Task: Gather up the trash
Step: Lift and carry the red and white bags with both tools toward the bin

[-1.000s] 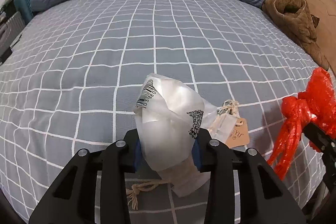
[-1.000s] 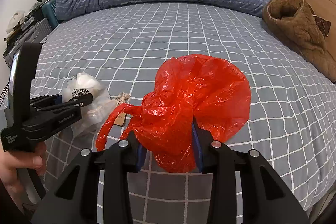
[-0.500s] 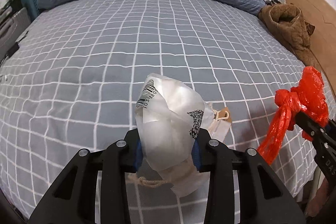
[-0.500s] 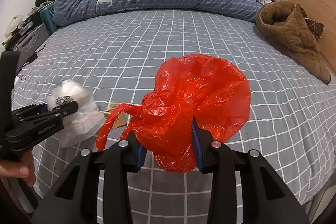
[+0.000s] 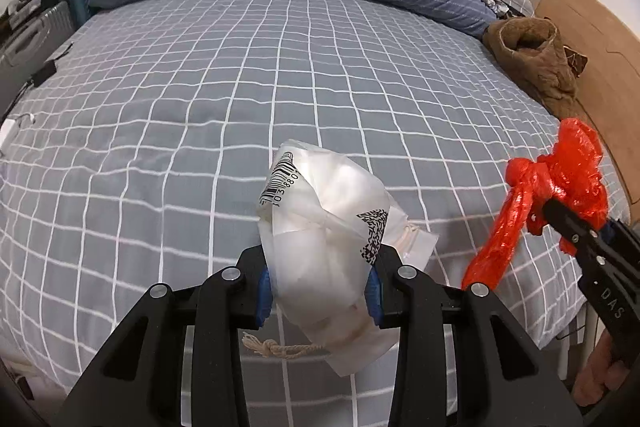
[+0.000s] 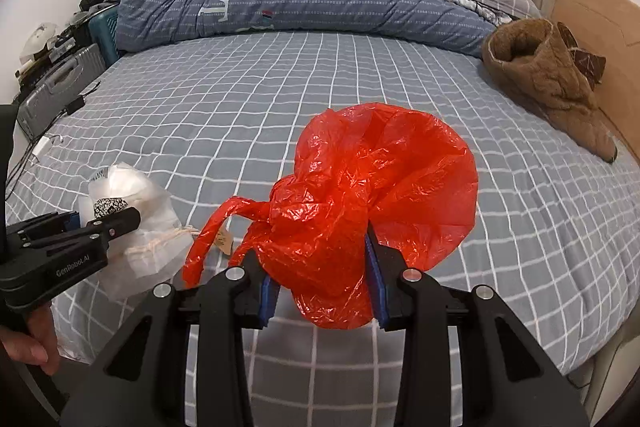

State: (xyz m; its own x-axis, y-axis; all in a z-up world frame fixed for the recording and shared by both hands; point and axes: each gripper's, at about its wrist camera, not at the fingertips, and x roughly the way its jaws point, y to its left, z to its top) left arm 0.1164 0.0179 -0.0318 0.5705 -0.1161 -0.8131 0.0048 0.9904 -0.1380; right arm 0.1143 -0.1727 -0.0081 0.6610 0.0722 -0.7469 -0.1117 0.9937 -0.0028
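Here, left gripper [image 5: 320,291]: clamped on a white plastic bag [image 5: 324,239], lifted off the bed's near edge for carrying.
Right gripper [image 6: 322,291]: pinching a red plastic bag [image 6: 372,203], likewise raised.
Bed [image 5: 240,75]: brown garment [image 6: 548,83] at its far right corner.

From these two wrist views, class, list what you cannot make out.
- Contents of the crumpled red plastic bag: opaque, both views.
- Contents of the translucent white plastic pouch: cloudy film.
- Bin for the trash: in neither view.
- Small tan paper tag: print too small.
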